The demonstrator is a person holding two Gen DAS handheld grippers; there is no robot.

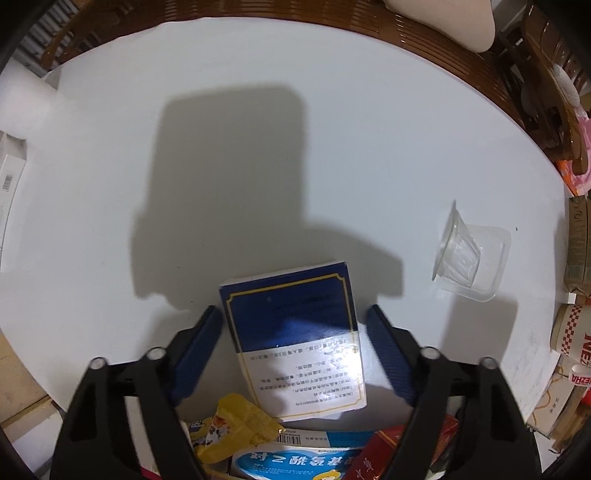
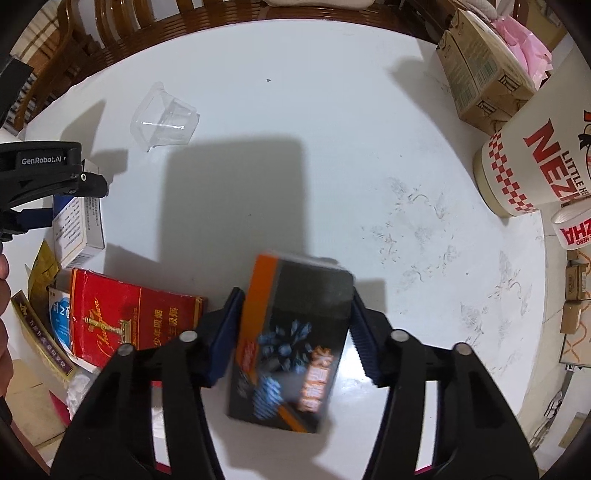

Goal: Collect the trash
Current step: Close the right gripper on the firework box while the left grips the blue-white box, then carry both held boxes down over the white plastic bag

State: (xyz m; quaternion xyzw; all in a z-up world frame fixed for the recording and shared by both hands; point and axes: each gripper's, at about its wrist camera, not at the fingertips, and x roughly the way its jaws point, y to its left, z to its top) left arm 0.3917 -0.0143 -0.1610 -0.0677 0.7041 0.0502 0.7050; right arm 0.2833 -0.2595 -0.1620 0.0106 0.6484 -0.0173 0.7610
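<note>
My left gripper [image 1: 295, 317] is open, its fingers on either side of a blue-and-white box [image 1: 295, 332] without touching it; the box tilts over a heap of trash at the table's near edge. My right gripper [image 2: 297, 306] holds a black-and-orange box [image 2: 291, 347] between its pads; the box is blurred. A clear plastic cup [image 1: 467, 254] lies on its side on the white table [image 1: 258, 147]; it also shows in the right wrist view [image 2: 164, 118]. The left gripper's body [image 2: 44, 173] and its box [image 2: 75, 229] show at the left of the right wrist view.
The heap holds a yellow wrapper [image 1: 240, 421], a blue-and-white medicine box [image 1: 295, 458] and a red cigarette carton [image 2: 129, 317]. A large paper cup marked NEZHA [image 2: 532, 158] and brown cartons [image 2: 480, 66] stand at the right. Wooden chairs [image 2: 110, 29] ring the far edge.
</note>
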